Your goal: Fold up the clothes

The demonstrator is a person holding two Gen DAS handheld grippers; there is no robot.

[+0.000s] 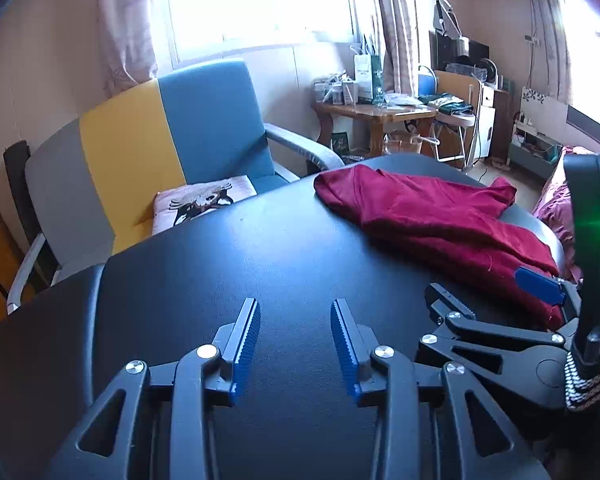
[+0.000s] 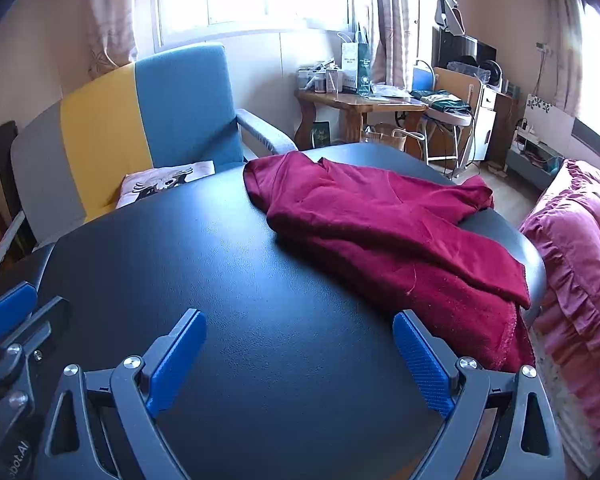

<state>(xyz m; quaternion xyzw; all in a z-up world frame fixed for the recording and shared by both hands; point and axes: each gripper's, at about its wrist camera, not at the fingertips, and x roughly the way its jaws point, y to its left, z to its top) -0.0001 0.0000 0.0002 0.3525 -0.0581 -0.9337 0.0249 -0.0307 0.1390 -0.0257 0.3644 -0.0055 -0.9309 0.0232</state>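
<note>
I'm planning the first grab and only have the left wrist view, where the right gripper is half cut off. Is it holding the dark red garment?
Observer: No. The right gripper is wide open, with only bare black table between its jaws.
Operator: How near is the cloth?
Observer: The dark red garment lies just beyond the right-hand blue pad; I can't tell if they touch.
Operator: Does it overhang?
Observer: Yes, its near corner droops over the table's right edge, beside pink ruffled bedding.
</note>
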